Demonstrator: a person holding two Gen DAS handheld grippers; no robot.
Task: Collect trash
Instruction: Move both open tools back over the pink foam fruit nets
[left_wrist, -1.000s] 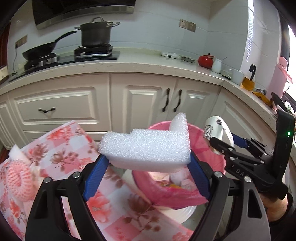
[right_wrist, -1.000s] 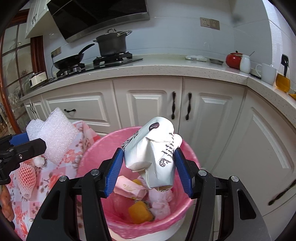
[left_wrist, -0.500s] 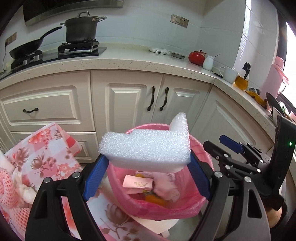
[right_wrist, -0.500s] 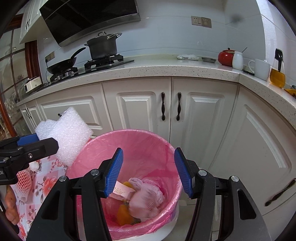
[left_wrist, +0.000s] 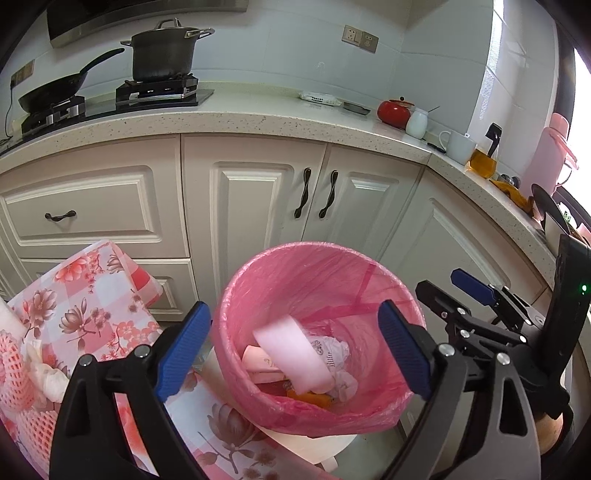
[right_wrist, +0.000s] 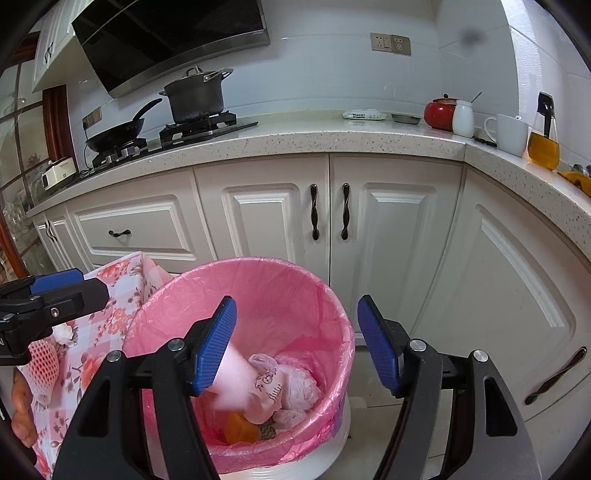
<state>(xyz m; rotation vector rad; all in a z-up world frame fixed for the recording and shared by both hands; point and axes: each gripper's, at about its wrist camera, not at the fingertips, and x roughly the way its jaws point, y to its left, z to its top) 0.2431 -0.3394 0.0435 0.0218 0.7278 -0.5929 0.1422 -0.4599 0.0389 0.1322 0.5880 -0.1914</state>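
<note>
A bin lined with a pink bag (left_wrist: 321, 251) stands in front of the white cabinets. My left gripper (left_wrist: 293, 349) hovers over it, its jaws opening with nothing pressed between the blue pads. Below them a white foam block (left_wrist: 291, 360) shows blurred inside the bin, on top of a crumpled white paper bag (left_wrist: 332, 350) and other trash. My right gripper (right_wrist: 297, 347) is also above the bin (right_wrist: 332, 314); its jaws are opening and hold nothing. In its view the foam block (right_wrist: 236, 380) lies beside the paper bag (right_wrist: 273, 384). Each gripper shows in the other's view, the right one (left_wrist: 454, 291) and the left one (right_wrist: 85, 286).
A table with a floral cloth (left_wrist: 85, 295) stands left of the bin and carries pink foam fruit nets (left_wrist: 14, 376) and a crumpled tissue (left_wrist: 48, 373). Behind are cabinet doors (right_wrist: 328, 214) and a counter with a pot (left_wrist: 162, 51) and a pan (left_wrist: 51, 92).
The left gripper let go of the white foam block, which dropped into the bin. The right gripper released the white paper bag into the bin, and its jaws now stand wider.
</note>
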